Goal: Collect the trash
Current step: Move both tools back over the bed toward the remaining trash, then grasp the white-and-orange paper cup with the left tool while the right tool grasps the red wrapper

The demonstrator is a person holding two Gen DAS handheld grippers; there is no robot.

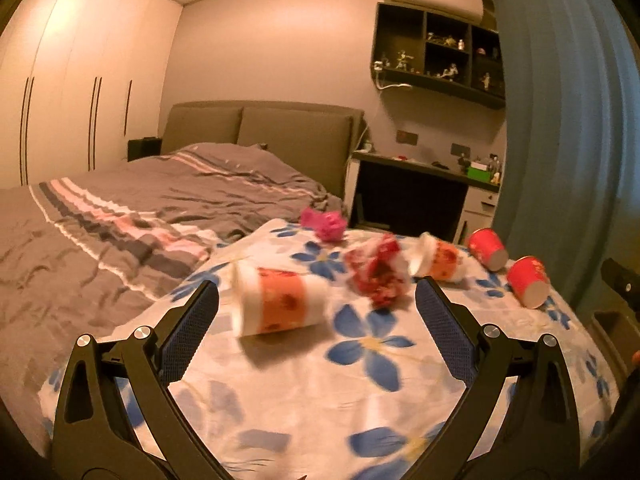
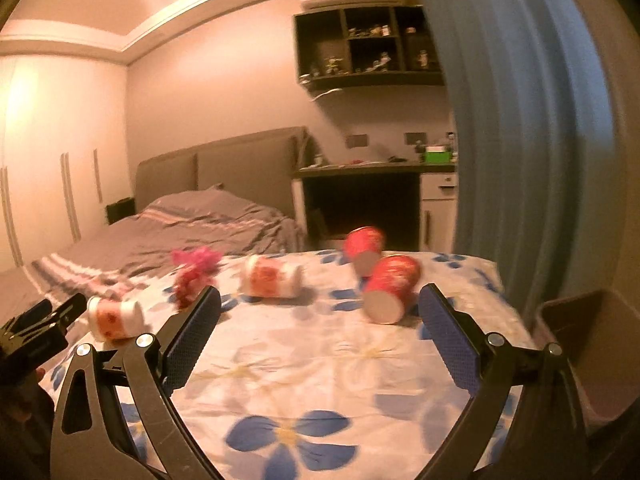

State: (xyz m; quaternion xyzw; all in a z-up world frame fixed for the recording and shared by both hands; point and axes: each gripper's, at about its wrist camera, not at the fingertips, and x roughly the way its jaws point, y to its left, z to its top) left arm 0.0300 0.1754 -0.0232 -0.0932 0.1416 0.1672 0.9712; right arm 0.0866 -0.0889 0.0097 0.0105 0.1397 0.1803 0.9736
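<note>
So I have both tools spread wide and empty over the flower-print cloth [image 1: 304, 396]. My left gripper [image 1: 318, 312] faces the nearest white cup with the orange band [image 1: 276, 306], which lies on its side just ahead of the pads and slightly toward the left one. My right gripper [image 2: 320, 316] is lined up roughly on the nearer red cup [image 2: 390, 290], also tipped over, its base toward me, sitting closer to the right pad.

The rest of the trash is strung along the far edge of the cloth: a crumpled red-and-white wrapper [image 1: 378, 274], a pink crumpled wad [image 1: 325, 224], a second white cup [image 1: 438, 260] and a second red cup [image 1: 487, 249]. A brown bin [image 2: 588, 348] stands just off the right edge of the cloth, and I judge that is where everything goes.

For the step in hand, I would centre each cup between the pads before closing. Paper cups on their sides roll and crush, so I would grip across the body rather than near the open rim, squeeze lightly, and lift straight up. Both views are smeared with motion, so I would settle the tools first; the soft bedding under the cloth may also let a cup tip away.
</note>
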